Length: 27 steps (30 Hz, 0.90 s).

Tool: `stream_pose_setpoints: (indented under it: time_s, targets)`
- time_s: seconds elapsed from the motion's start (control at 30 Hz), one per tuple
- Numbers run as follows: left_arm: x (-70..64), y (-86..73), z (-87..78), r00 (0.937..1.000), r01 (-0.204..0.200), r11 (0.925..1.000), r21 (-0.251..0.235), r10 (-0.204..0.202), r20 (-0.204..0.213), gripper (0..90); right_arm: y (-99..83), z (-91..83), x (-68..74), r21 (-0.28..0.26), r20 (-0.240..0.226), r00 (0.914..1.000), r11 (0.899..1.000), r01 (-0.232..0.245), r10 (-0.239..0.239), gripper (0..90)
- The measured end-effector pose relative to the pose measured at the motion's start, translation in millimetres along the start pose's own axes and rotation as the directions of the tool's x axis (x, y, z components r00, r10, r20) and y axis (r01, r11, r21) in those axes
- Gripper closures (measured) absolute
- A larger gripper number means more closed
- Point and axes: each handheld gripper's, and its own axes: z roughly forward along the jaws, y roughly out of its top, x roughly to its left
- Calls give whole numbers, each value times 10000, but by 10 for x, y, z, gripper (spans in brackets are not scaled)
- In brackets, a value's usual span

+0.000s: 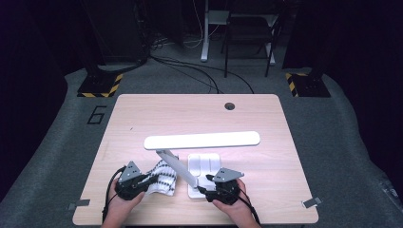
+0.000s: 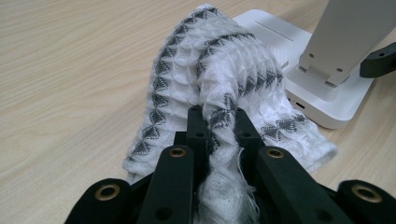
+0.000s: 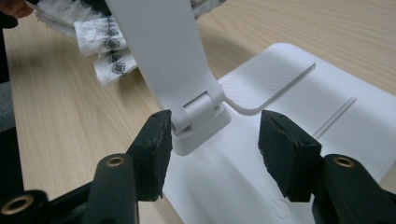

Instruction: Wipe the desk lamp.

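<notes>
The white cloth (image 2: 219,84) with grey zigzag stripes lies bunched on the wooden surface (image 1: 199,114), just left of the lamp's base (image 1: 205,164), near the front edge. The left gripper (image 2: 218,122) has its jaws pressed together on a fold of the cloth. The right gripper (image 3: 212,140) hovers over the base with its jaws spread, one on each side of the hinge (image 3: 198,114). The lamp's slanted arm (image 1: 177,167) rises between cloth and right gripper, carrying the lit bar (image 1: 202,140) overhead.
</notes>
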Motion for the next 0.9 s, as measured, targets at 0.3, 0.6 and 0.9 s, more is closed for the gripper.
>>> stream_pose_setpoints:
  time_s: [0.3, 0.6, 0.9]
  targets:
    - [-36, -10, -81, 9991, 271, 9986, -458, -256, 329, 810, -3, 98, 32, 374, -347, 9989, 9988, 326, -313, 496]
    - [-65, 21, -112, 9960, 321, 9961, -828, -250, 857, 810, -14, 179, 85, 650, -466, 9976, 9964, 540, -511, 497]
    - [-105, 66, -74, 9899, 276, 9954, -921, -144, 1410, 810, -35, 243, 95, 328, -299, 9968, 9966, 751, -741, 566]
